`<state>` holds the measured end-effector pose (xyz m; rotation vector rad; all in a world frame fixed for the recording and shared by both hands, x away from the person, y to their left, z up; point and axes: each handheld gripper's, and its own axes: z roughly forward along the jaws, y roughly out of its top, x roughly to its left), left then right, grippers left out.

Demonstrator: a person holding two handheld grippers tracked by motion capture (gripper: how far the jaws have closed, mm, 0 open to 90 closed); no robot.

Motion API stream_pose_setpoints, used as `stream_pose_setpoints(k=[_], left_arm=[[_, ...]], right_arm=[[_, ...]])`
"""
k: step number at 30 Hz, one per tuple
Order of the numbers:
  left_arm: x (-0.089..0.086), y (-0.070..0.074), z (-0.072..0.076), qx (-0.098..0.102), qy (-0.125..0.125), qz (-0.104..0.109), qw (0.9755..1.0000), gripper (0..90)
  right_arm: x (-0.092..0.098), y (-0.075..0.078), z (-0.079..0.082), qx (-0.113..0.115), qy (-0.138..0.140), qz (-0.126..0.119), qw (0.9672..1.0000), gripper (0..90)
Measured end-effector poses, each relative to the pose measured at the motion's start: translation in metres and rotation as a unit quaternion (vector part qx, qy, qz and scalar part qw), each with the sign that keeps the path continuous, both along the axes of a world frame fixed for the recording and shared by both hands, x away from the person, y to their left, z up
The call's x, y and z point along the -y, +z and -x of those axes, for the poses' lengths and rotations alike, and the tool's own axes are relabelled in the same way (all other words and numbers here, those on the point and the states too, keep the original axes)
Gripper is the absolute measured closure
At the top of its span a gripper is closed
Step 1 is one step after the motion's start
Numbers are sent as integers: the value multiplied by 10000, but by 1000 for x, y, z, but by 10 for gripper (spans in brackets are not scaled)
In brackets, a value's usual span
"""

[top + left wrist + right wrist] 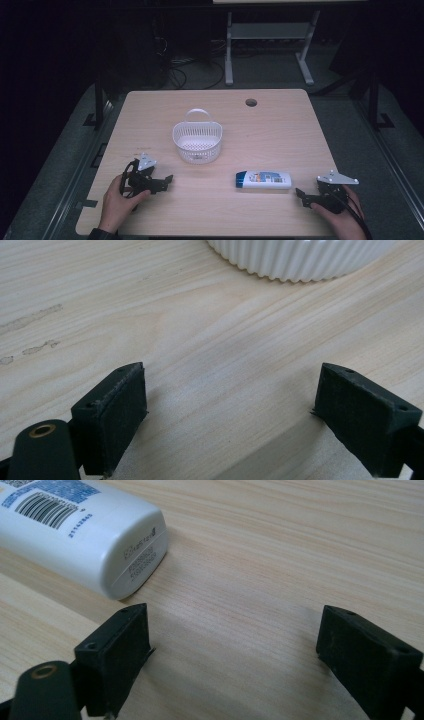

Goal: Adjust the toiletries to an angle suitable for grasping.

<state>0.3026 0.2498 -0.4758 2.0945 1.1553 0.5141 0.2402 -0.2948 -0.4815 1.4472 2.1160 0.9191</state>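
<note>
Well, going L to R, we see the left hand [117,202] at the near-left of the pale wood table [280,125], holding the left gripper [167,179] low over the top w/ its grey plate up; in the left gripper view its jaws stand wide apart w/ nothing but bare wood grain between them, plus a few faint scuff marks on the wood at that view's left. Ahead of it, near mid-table, sits a white slatted basket [197,142] w/ a loop handle on its far rim; the left gripper view catches just its ribbed lower wall [300,260], cut off by the top edge. Right of the basket & nearer us lies a white bottle [263,180] on its side, blue cap end pointing left, label up; from the high view the label is blue & white but too small for us to read, no brand legible. In the right gripper view the bottle's flat base [140,552] faces the camera, w/ a stamped code we can't make out, a barcode & blurred digits beside it; the rest is cropped. The right gripper [299,192], held by the right hand [342,220] at the near-right edge, sits just beside the bottle's base, not touching, jaws spread wide on empty wood. A round cable hole [251,102] marks the far side.
</note>
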Motion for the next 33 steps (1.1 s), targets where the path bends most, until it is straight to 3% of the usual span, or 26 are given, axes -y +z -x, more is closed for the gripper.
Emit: stream_pose_setpoints(k=[4, 7, 9, 10, 13, 19, 26, 33], left_arm=[[0, 0, 0, 1, 11, 3, 10000, 125], [0, 0, 0, -1, 17, 7, 10000, 125], [1, 0, 0, 3, 22, -3, 10000, 125], [1, 0, 0, 4, 24, -3, 10000, 125], [1, 0, 0, 8, 42, 18, 10000, 125], [1, 0, 0, 11, 46, 15, 10000, 125], [1, 0, 0, 8, 51, 12, 10000, 125], [1, 0, -1, 8, 45, -7, 10000, 125]], right_arm=[[0, 0, 0, 1, -4, -6, 10000, 147], [1, 2, 0, -47, 37, 14, 10000, 210], [1, 5, 0, -101, 60, 24, 9999, 274], [1, 7, 0, -156, 118, 31, 9998, 359], [1, 11, 2, -206, 133, -40, 9997, 394], [-2, 24, 9, -160, 268, -144, 9994, 604], [-4, 29, 12, -292, 475, -364, 9978, 878], [-11, 36, 14, -298, 765, -628, 9946, 900]])
